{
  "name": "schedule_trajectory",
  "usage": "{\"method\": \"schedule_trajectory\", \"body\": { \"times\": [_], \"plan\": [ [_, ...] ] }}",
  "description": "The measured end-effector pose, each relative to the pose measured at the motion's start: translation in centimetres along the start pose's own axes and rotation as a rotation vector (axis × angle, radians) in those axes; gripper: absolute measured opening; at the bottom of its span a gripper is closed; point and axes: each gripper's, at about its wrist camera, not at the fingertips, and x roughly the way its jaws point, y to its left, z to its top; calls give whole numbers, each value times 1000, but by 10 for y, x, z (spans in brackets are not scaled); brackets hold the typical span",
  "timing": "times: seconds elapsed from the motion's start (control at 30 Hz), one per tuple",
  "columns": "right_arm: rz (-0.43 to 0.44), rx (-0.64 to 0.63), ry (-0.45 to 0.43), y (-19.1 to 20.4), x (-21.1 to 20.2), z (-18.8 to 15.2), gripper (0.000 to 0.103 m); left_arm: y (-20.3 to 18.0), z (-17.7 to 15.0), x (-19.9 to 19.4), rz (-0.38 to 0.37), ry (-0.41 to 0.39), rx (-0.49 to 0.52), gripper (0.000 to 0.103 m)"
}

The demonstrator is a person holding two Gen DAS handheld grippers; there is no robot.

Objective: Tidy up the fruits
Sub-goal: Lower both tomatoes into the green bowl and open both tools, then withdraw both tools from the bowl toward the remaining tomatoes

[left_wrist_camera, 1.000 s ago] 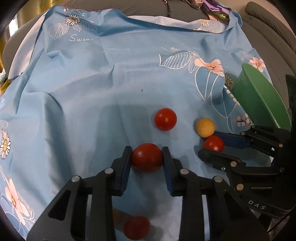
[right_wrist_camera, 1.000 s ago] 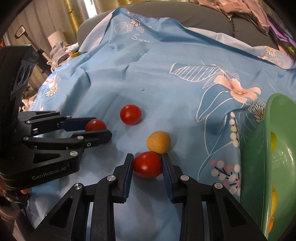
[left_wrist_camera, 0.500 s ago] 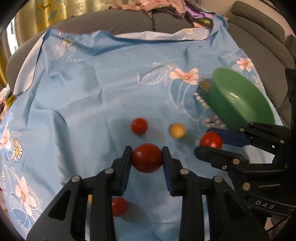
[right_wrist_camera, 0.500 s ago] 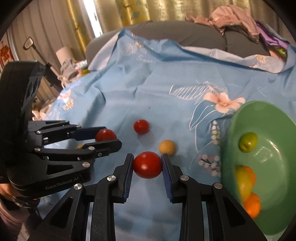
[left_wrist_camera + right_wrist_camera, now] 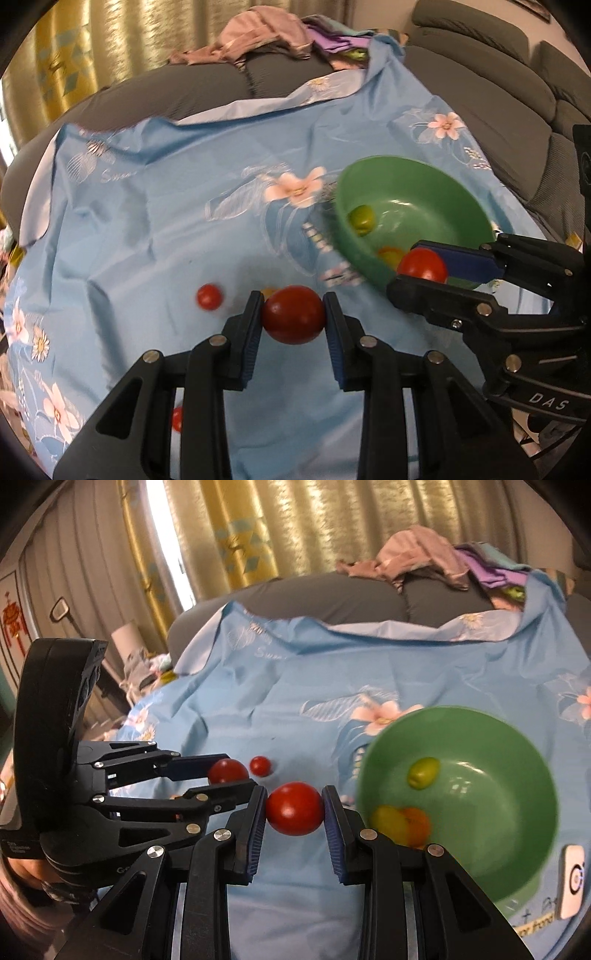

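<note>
Only the right wrist view shows the whole inside of the green bowl (image 5: 517, 867), with a green fruit (image 5: 423, 773), a yellow one (image 5: 388, 821) and an orange one (image 5: 417, 823), plus a white device (image 5: 571, 880) beside it. Only the left wrist view shows a small red fruit (image 5: 177, 419) low on the blue floral cloth (image 5: 147, 229).

The left gripper (image 5: 293, 319) has its jaws pinched on a dark red tomato (image 5: 293, 314), held above the cloth. The right gripper (image 5: 294, 810) pinches a bright red tomato (image 5: 294, 808) just beside the bowl's rim. A loose red tomato (image 5: 209, 297) lies on the cloth.
</note>
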Motion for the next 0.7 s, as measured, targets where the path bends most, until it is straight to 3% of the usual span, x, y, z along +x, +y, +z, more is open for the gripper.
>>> {"method": "schedule_trajectory", "body": {
  "times": [0.37,0.7],
  "plan": [
    [-88,102,-55,-55,-34,-12,33,-62,27,15,-75,2,122,32],
    [-154,186,-28,-94,-37,-29,33,-95,43,42,-105,32,178,32]
  ]
}}
